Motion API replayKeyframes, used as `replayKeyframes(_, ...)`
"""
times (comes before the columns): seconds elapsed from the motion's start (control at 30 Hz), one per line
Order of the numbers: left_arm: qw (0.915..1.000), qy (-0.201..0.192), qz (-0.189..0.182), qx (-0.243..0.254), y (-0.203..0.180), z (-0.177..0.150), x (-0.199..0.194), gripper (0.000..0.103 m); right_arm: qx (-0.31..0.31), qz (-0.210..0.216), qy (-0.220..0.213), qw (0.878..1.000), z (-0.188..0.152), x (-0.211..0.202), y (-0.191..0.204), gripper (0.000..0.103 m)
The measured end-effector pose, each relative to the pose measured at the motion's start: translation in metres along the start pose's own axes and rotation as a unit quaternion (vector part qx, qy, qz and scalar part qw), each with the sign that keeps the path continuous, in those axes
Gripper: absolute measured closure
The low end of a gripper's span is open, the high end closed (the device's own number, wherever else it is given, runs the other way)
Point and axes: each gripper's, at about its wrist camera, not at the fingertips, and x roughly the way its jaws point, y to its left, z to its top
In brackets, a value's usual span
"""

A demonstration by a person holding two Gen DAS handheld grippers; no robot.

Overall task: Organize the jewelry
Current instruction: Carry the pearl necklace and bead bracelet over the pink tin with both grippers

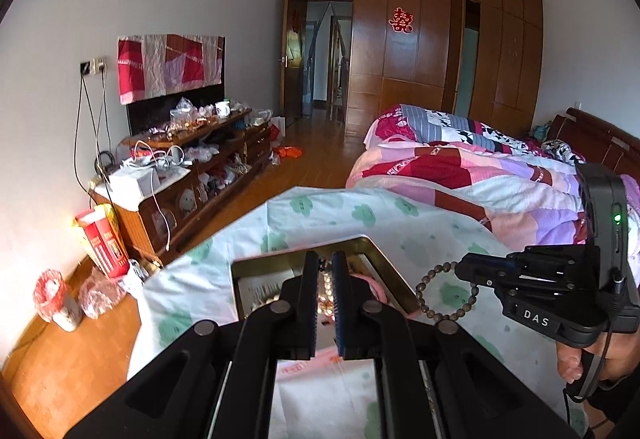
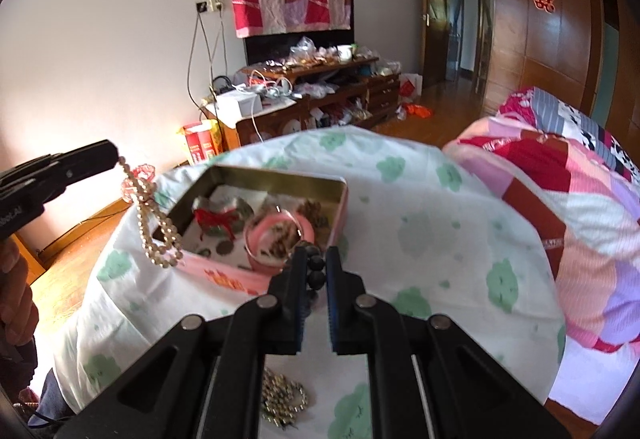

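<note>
Clamped on dark beads (image 2: 316,263), the right gripper (image 2: 316,259) hangs just short of the tin (image 2: 280,175), while the left gripper (image 2: 116,153), nipping pearls (image 2: 154,223), dangles them over its left rim.

The open tin (image 2: 276,175) is crowded with a pink bangle (image 2: 276,235) and trinkets; bare sheet (image 2: 432,239) lies free to its right, until the heaped quilt (image 2: 560,207).

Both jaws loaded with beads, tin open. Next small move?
Probably swing the left gripper over the open tin and lower: its pearl strand dangles across the tin's near-left rim, half outside. The right gripper can wait, holding the dark bead bracelet.
</note>
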Motion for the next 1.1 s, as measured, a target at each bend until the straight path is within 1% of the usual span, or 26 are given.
replayKeyframes(0.27, 0.9996, 0.02, 0.02, 0.003, 0.013, 0.01, 0.032, 0.098, -0.006, 0.019, -0.004, 1.0, 0.029, 0.018, 0.004, 0.092)
replayKeyframes(0.57, 0.9987, 0.041, 0.03, 0.006, 0.015, 0.008, 0.062, 0.098, -0.008, 0.025, 0.007, 1.0, 0.045, 0.047, 0.007, 0.092)
replayKeyframes(0.8, 0.998, 0.053, 0.034, 0.006, 0.018, 0.004, 0.077, 0.098, 0.001, 0.034, 0.019, 0.999, 0.048, 0.066, 0.006, 0.092)
replayKeyframes(1.1, 0.9959, 0.078, 0.046, 0.0, 0.029, -0.02, 0.09, 0.098, 0.006, 0.049, 0.043, 0.998, 0.036, 0.086, 0.01, 0.092)
